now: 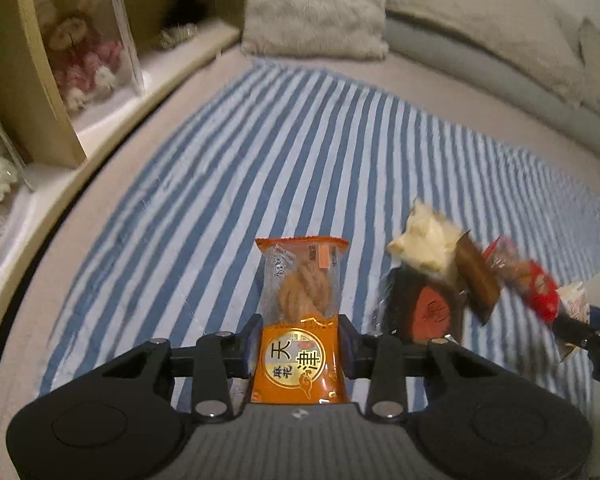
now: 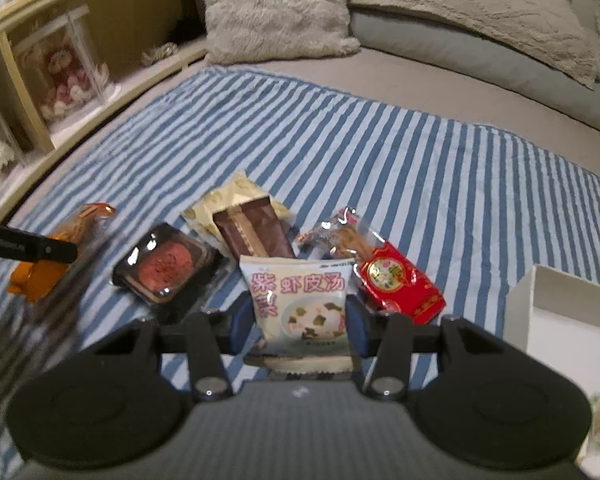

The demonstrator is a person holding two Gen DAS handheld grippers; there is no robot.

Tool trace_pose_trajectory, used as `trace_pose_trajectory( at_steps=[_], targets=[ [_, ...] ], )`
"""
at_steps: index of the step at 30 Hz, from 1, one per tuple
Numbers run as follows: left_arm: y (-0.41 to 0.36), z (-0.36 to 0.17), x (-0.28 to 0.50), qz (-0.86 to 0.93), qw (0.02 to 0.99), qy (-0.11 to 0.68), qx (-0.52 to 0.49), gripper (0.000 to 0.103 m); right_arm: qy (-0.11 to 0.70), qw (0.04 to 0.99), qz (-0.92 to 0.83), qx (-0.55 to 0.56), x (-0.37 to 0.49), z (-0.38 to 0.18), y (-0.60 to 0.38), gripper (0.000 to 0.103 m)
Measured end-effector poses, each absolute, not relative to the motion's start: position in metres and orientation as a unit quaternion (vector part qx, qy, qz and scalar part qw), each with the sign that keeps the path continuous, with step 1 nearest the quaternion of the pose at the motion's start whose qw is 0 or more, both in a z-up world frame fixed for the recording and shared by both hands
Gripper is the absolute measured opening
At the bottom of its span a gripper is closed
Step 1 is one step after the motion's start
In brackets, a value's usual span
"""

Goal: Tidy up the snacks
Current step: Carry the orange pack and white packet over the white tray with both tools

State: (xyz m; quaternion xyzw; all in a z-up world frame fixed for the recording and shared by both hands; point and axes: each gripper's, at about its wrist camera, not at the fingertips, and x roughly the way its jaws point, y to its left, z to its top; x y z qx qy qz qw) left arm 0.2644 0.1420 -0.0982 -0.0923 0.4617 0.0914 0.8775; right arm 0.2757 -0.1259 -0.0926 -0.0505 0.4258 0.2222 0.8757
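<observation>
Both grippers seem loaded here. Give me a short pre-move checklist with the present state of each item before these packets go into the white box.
1. Left gripper shut on the orange twisted-pastry packet: ok.
2. Right gripper shut on the white soup packet with pink lettering: ok.
3. White open box within view at the right: ok; its contents, cannot tell.
4. Remaining snacks lie apart from both grips on the blue-striped cloth: dark tray with the red cake, brown packet, red packet: ok.
5. Sharpness of the left view at the right edge: not ok, blurred.
</observation>
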Motion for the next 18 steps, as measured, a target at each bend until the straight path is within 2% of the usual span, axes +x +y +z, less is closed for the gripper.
trace_pose_trajectory(
  at_steps=[12, 18],
  targets=[
    [0.093, -0.055, 0.227, 0.045, 0.91, 0.405, -0.073, 0.04, 0.398, 0.894, 0.204, -0.015, 0.242, -0.055, -0.153, 0.054],
    [0.065, -0.05, 0.217, 0.028, 0.913, 0.402, -0.064, 0.04, 0.383, 0.903, 0.195, 0.0, 0.223, -0.04, -0.175, 0.054]
  ],
)
